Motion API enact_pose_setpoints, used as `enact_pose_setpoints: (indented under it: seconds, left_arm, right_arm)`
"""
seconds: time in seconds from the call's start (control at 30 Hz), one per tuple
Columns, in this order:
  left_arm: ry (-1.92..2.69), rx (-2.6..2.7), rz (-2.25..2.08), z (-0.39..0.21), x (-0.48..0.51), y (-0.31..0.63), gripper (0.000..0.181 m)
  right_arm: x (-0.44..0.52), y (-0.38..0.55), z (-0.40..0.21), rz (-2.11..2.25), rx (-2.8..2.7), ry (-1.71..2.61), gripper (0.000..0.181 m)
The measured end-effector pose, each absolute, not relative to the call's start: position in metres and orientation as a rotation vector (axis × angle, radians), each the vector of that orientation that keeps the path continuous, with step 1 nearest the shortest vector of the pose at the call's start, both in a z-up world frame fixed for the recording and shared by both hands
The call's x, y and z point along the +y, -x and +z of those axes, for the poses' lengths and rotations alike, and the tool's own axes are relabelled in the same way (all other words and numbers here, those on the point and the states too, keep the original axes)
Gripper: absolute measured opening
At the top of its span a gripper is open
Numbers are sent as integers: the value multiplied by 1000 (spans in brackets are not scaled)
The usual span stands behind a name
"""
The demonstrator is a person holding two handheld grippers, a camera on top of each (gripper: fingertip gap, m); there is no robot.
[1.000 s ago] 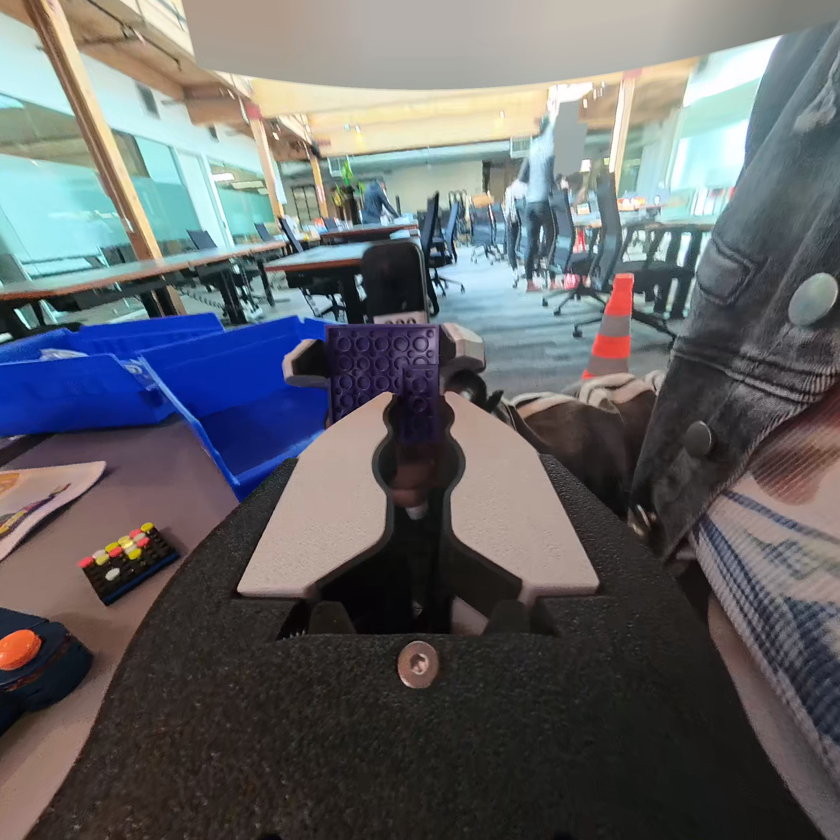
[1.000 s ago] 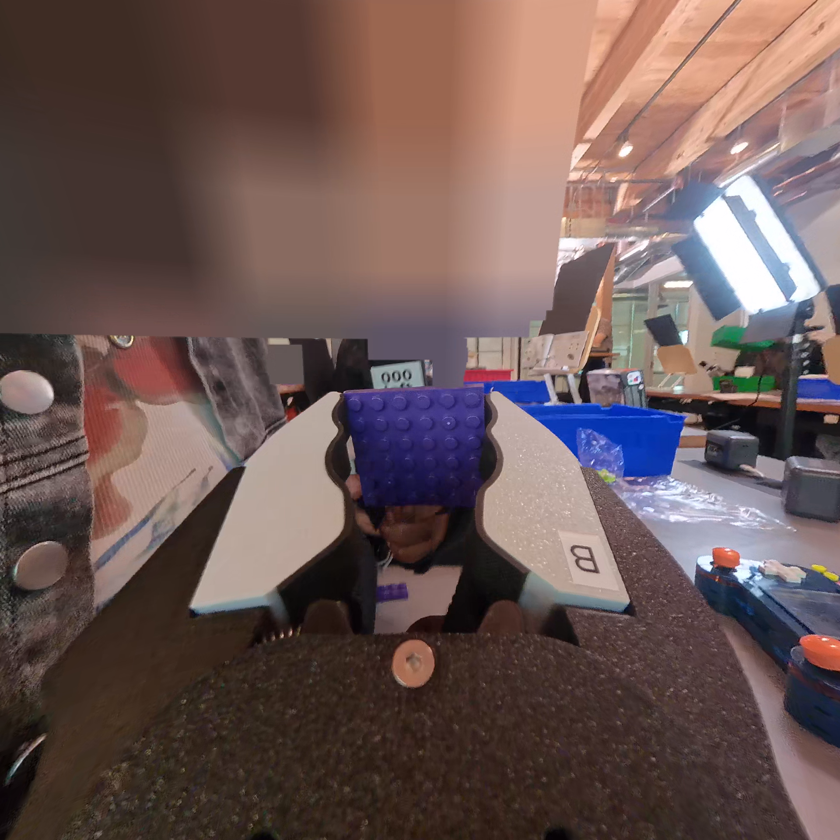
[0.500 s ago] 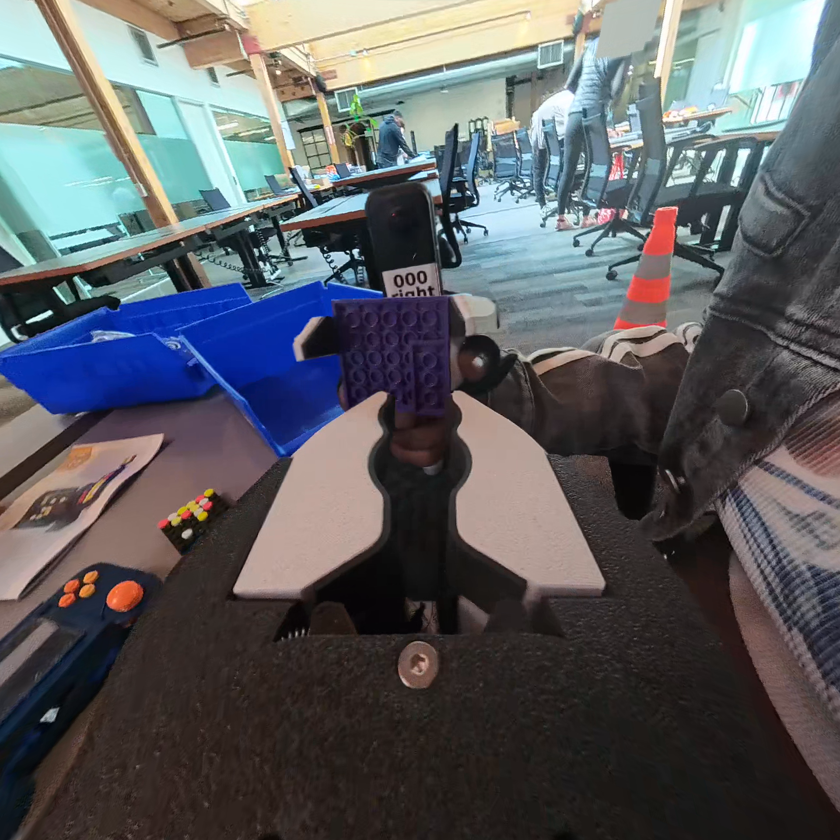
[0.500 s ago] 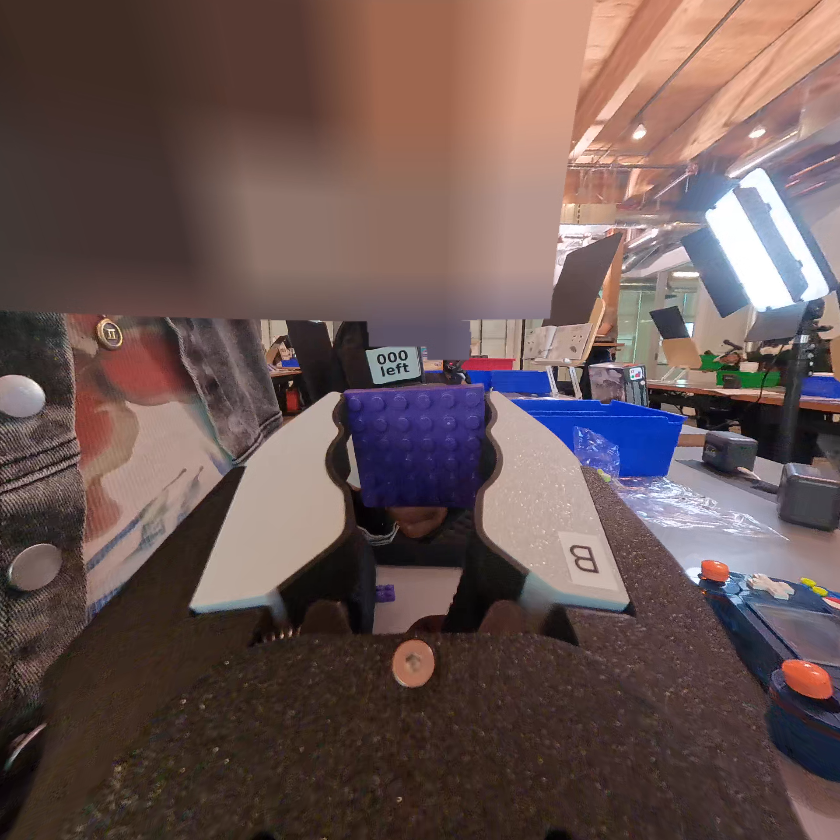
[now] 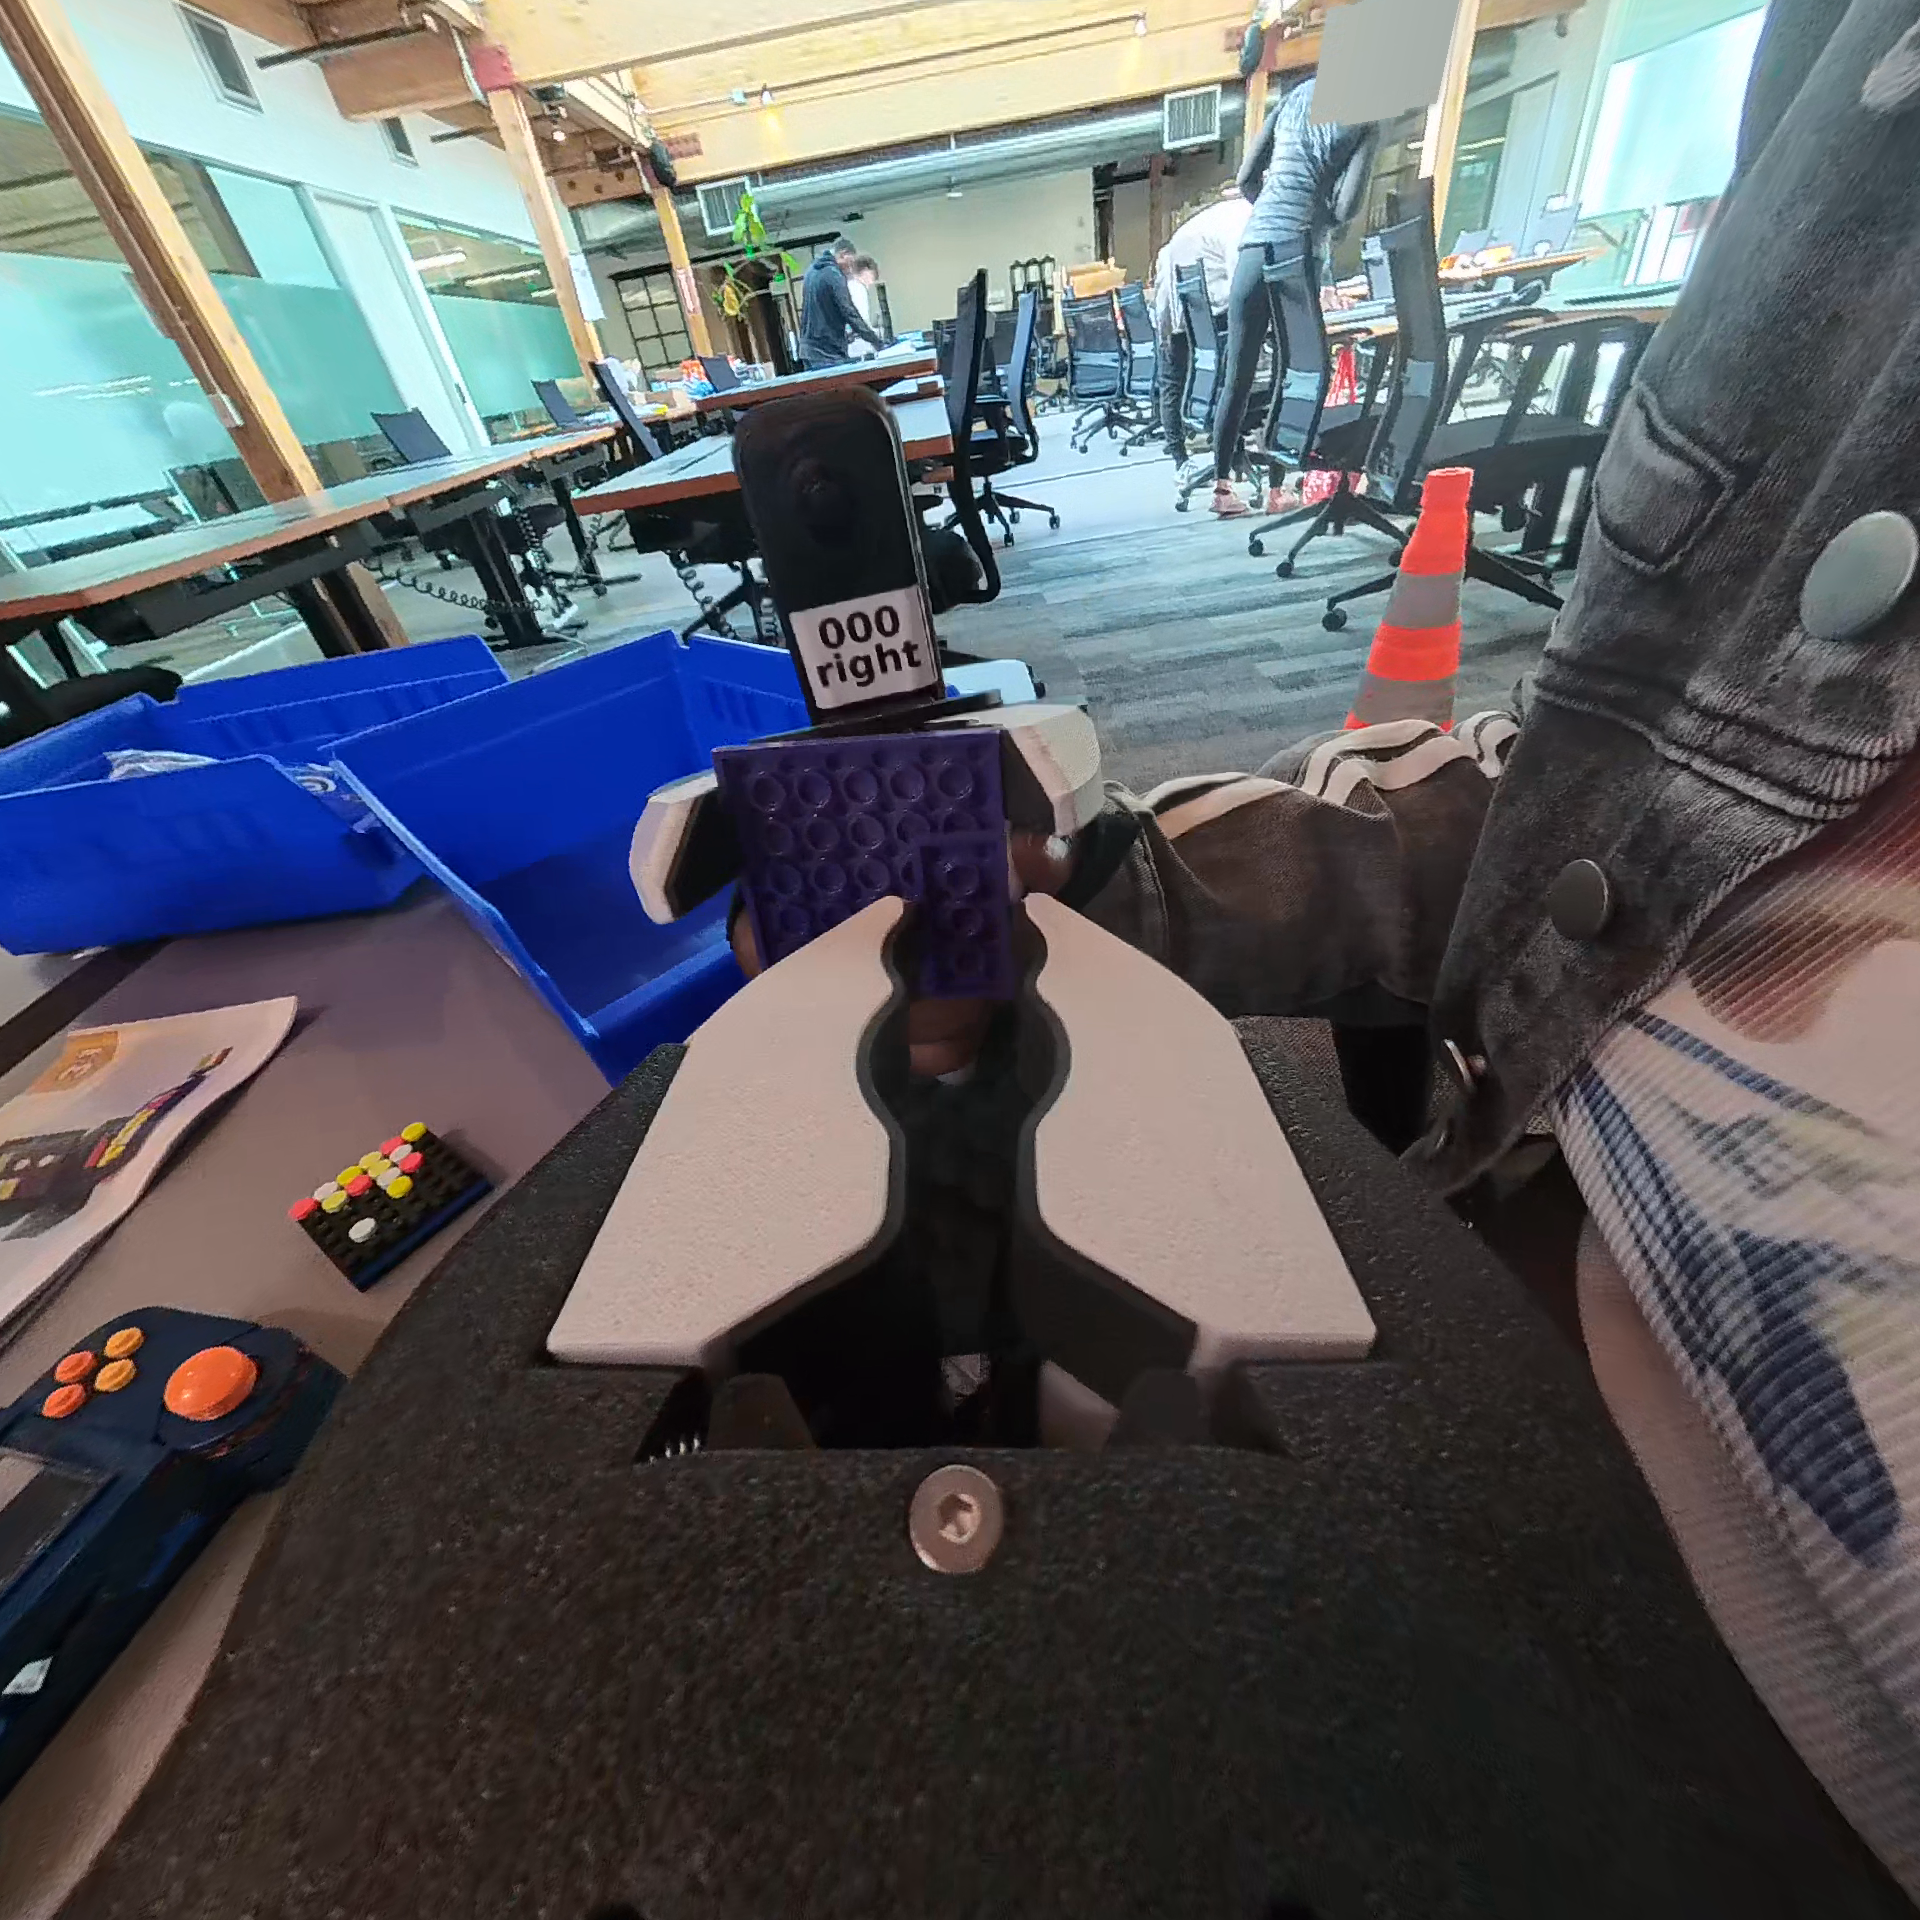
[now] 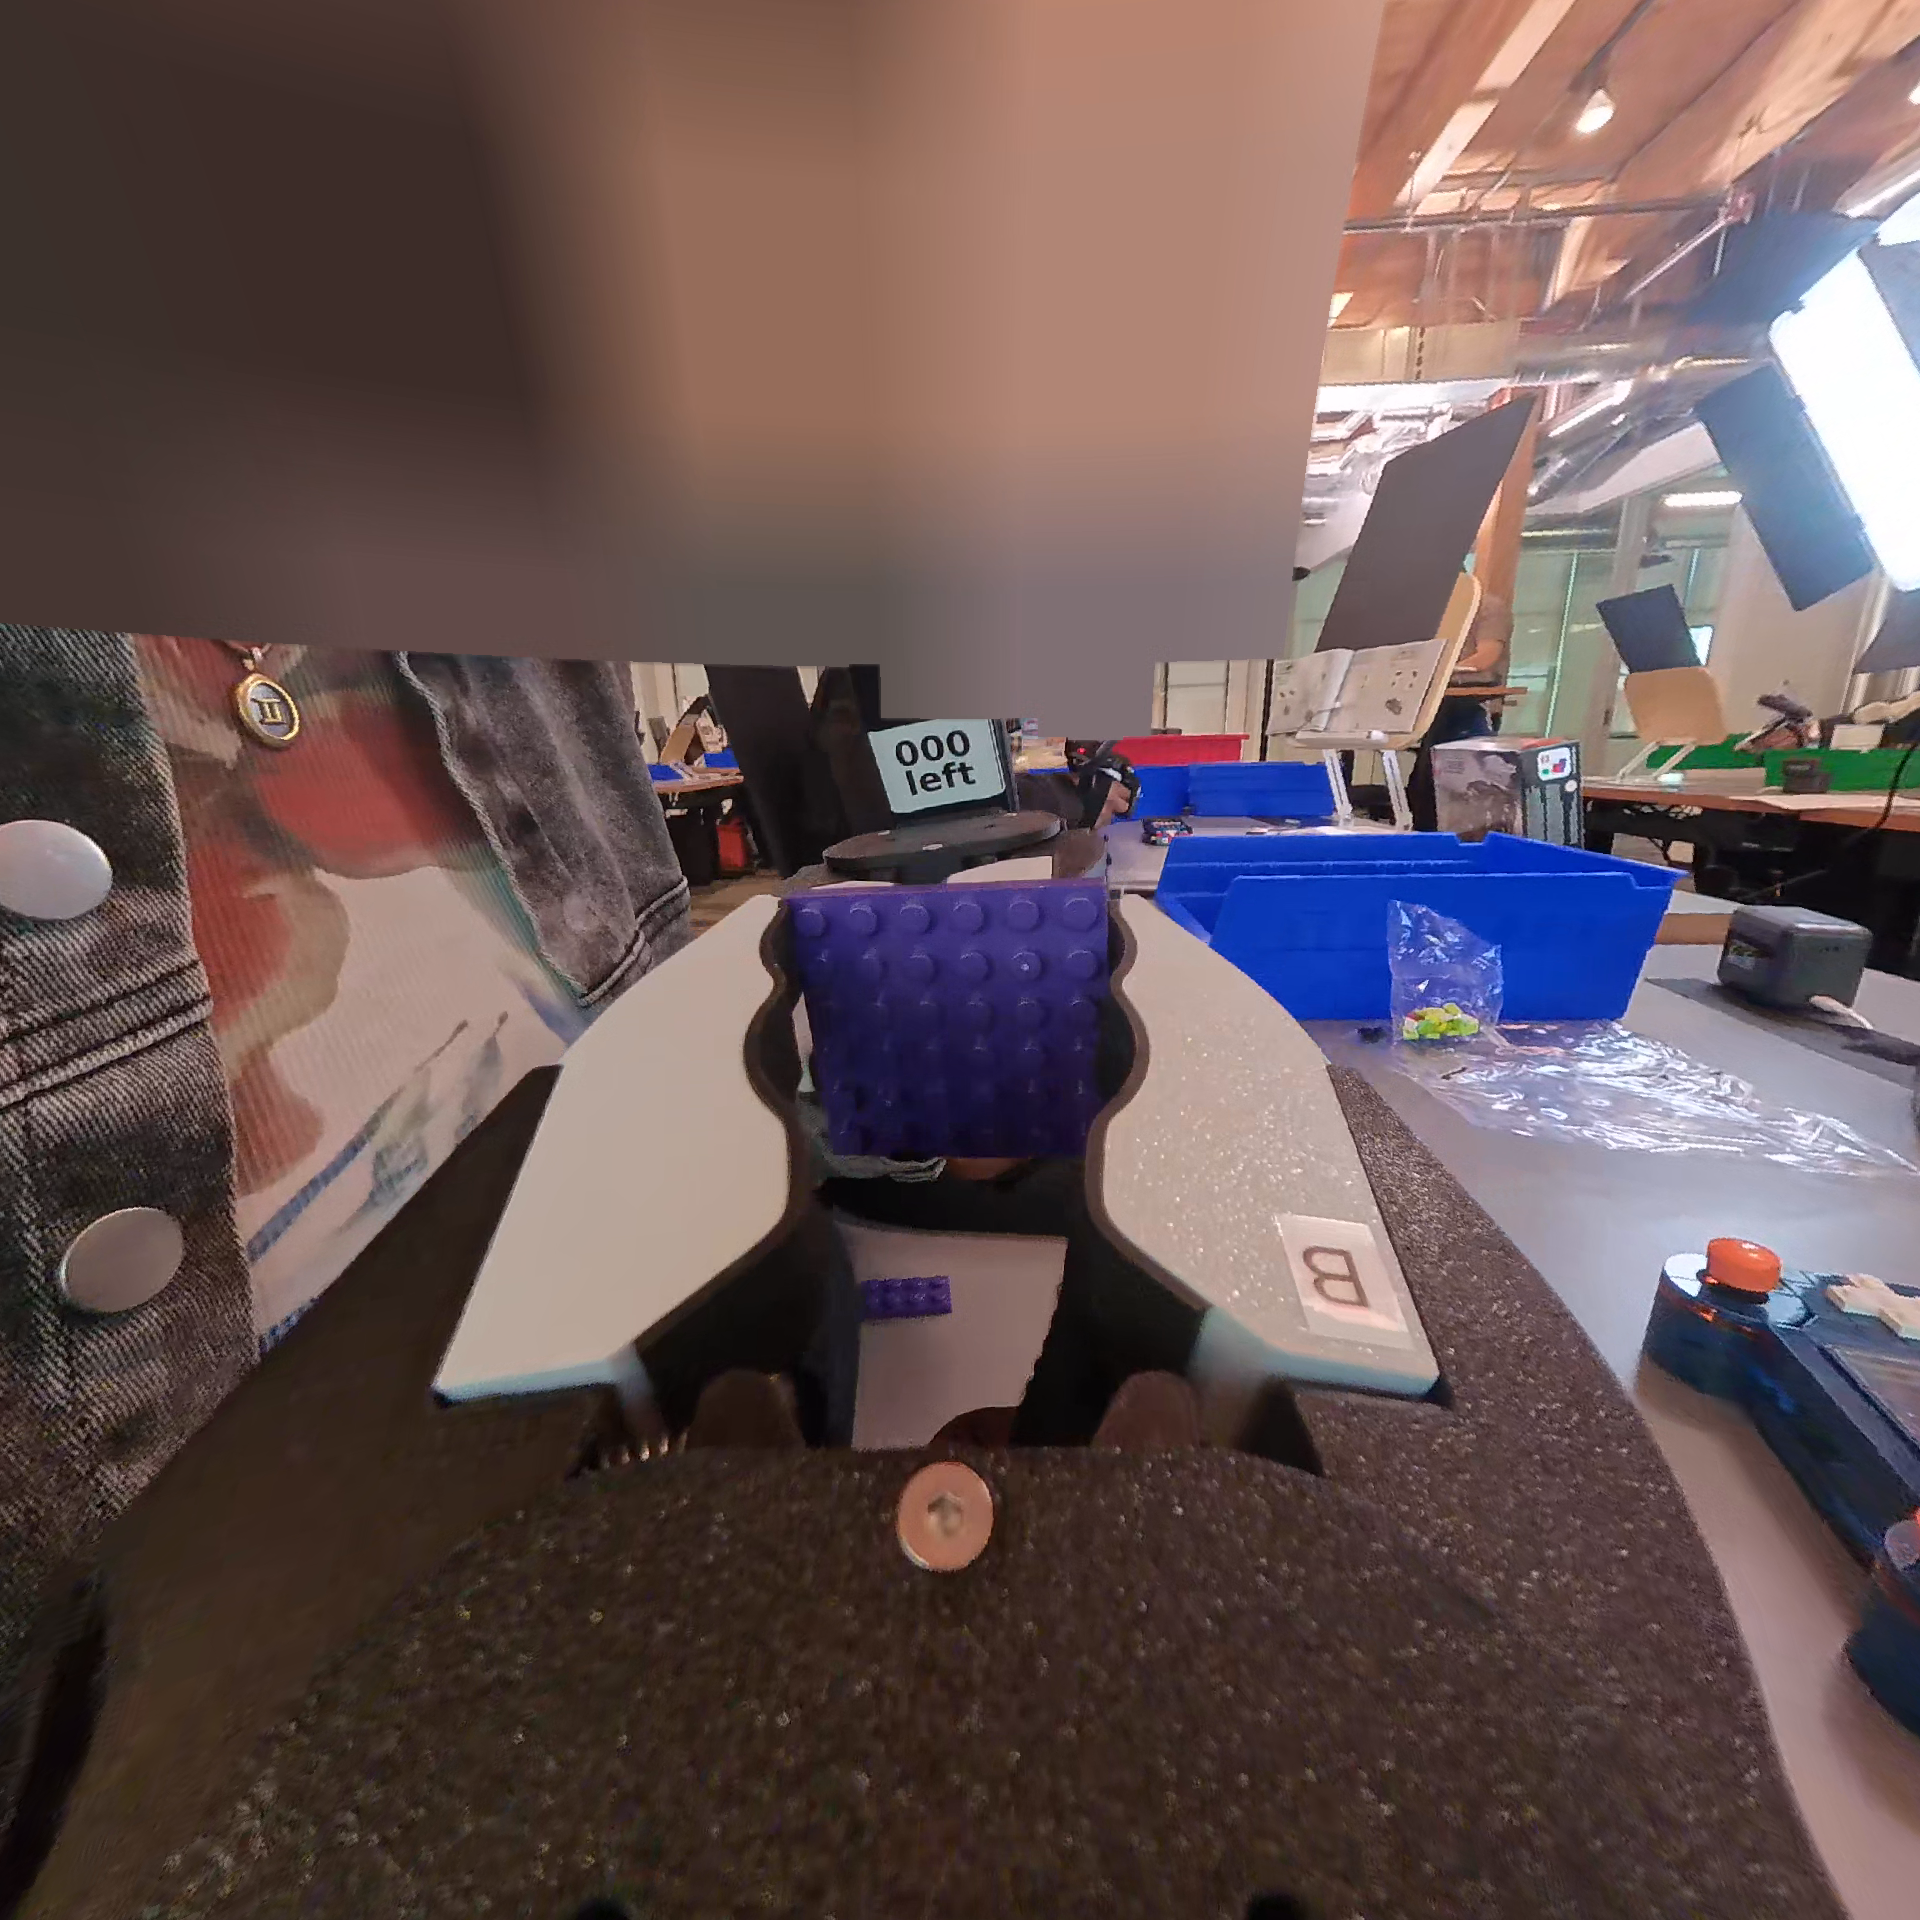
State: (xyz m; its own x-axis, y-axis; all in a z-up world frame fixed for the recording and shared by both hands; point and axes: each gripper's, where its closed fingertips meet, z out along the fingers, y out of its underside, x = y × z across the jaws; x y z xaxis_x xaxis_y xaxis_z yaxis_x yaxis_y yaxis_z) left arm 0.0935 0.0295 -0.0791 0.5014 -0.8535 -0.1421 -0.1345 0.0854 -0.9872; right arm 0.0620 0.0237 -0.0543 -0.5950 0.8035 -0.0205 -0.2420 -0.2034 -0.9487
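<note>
— Purple studded plate [image 6: 951,1023] hangs in the air off the table's [image 5: 395,997] near edge, open room all around.
— Right gripper [image 6: 948,1023] pinches its sides; left gripper [image 5: 961,951] nips the lower edge.

White printed label [image 5: 869,648] on a black camera body [image 5: 831,499], second white label [image 6: 937,767] opposite, lettered sticker [image 6: 1340,1280] on one finger.

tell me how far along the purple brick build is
Done: a smaller purple piece sits against the underside of the purple plate. In hand: right claw clamps the plate, left claw pinches the smaller piece. Left: one purple brick lies loose on the white sheet below.
</note>
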Motion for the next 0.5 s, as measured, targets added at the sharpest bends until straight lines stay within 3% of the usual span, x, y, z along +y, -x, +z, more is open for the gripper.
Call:
enact_pose_setpoints:
  seconds: [0.3,0.47,0.5]
  left_arm:
    - [1245,702,-781,-61,26,-89,13]
    - [1147,518,-846,-40,27,-51,0]
    - [1262,623,-749,-59,32,-55,0]
  right_arm:
    - [26,-64,-39,1862,-1163,662,55]
    - [27,-60,-51,1758,-1198,707,47]
    - [25,-69,-40,1838,-1137,623,6]
